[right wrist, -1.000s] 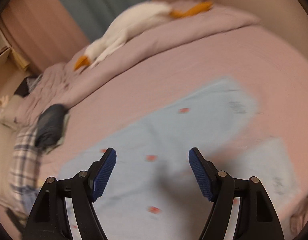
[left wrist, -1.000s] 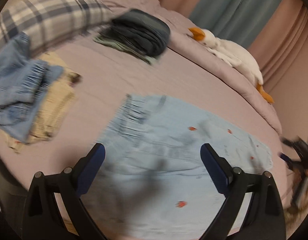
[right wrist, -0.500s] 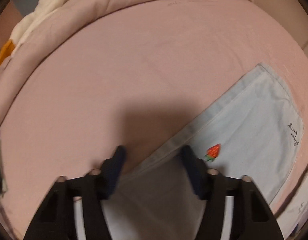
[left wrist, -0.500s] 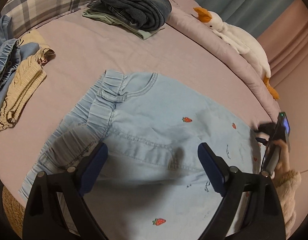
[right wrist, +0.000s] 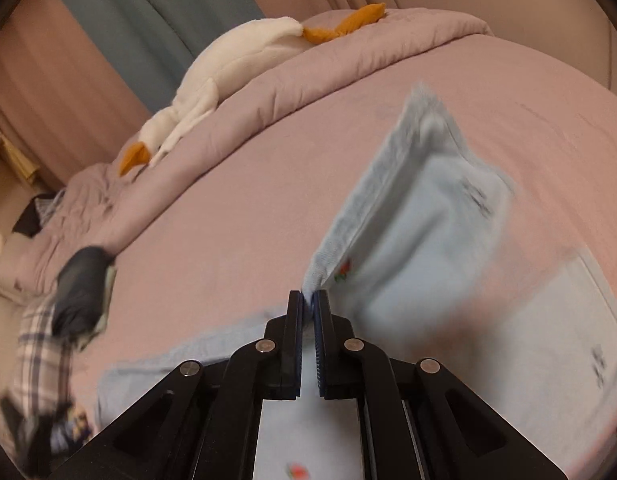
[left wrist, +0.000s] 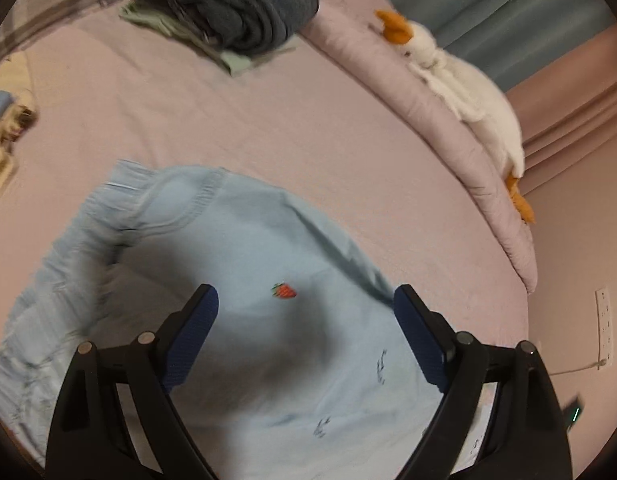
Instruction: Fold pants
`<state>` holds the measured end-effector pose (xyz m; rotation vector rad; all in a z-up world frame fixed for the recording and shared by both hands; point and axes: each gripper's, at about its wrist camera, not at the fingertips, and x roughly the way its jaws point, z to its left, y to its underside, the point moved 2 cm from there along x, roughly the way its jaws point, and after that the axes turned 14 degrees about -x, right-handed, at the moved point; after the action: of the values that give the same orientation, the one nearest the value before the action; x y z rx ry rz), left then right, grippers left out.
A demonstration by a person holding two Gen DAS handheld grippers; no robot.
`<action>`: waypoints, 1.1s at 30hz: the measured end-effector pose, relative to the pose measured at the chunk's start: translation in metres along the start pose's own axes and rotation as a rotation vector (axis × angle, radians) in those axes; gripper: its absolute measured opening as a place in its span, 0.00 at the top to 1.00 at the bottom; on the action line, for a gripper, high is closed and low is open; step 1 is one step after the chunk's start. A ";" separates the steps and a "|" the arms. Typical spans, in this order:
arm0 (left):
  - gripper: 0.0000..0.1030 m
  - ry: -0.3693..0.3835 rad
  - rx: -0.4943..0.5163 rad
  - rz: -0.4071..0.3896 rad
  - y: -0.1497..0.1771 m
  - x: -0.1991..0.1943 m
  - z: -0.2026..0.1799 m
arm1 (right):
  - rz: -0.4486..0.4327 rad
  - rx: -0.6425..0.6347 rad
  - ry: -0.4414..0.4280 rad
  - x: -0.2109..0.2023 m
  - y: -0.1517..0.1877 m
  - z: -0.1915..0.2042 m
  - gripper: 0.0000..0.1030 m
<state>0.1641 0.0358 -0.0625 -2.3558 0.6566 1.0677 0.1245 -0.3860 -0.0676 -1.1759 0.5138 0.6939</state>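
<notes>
Light blue pants (left wrist: 236, 248) with small strawberry marks lie on the pink bed (left wrist: 268, 120), their gathered waistband at the left. My left gripper (left wrist: 304, 316) is open just above the pants' middle and holds nothing. My right gripper (right wrist: 307, 298) is shut on the edge of a pant leg (right wrist: 420, 216) and holds it lifted off the bed; the leg hangs blurred to the right of the fingers.
A stack of dark folded clothes (left wrist: 236, 4) lies at the far side of the bed. A white plush goose (left wrist: 460, 84) rests on the rolled pink quilt (left wrist: 448, 128) along the right edge. A plaid pillow (right wrist: 40, 340) and more clothes (left wrist: 4, 128) lie at the left.
My right gripper has closed on the pant leg's edge and lifted it. My left gripper has moved forward over the pants, still open.
</notes>
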 end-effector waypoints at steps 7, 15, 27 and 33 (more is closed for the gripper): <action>0.20 -0.112 -0.071 0.106 -0.022 0.057 -0.012 | 0.043 0.034 -0.055 -0.003 0.003 -0.014 0.94; 0.94 -0.171 -0.029 0.092 -0.032 0.076 -0.013 | 0.024 0.003 -0.079 -0.014 0.005 -0.013 0.94; 0.94 0.244 0.114 -0.015 0.064 -0.111 0.041 | -0.065 0.012 -0.059 -0.082 0.012 -0.034 0.94; 0.93 0.087 0.132 0.082 0.119 -0.098 0.098 | 0.068 0.020 0.006 -0.071 0.056 -0.043 0.94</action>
<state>-0.0178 0.0236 -0.0697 -2.2883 0.8366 0.9301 0.0344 -0.4305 -0.0683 -1.1464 0.5665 0.7421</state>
